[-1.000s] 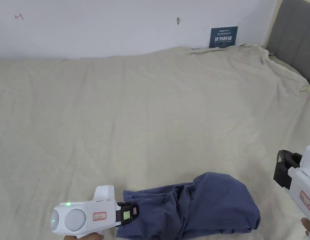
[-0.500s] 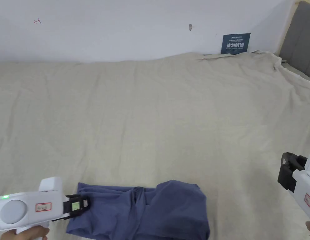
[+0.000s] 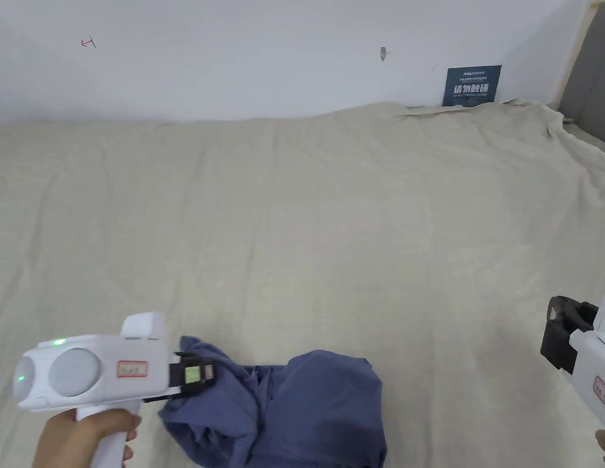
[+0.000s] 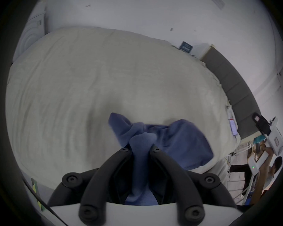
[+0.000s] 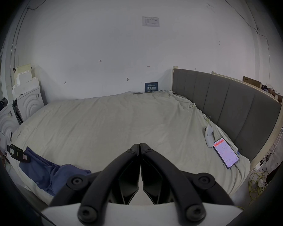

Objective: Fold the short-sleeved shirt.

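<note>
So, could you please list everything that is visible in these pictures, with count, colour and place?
shirt: one, blue, bunched at the near edge of the bed, one end lifted.
bed sheet: one, beige, covering the whole bed.
headboard: one, grey, padded, along the right side of the bed.
sign: one, dark blue, on the wall at the far edge of the bed.
phone: one, screen lit, on the sheet near the headboard.
white device: one, beside the phone.
white panels: several, leaning at the left of the bed.
left gripper: white body, black fingers closed on the shirt.
right gripper: white body, black fingers closed together, empty, at the right.
</note>
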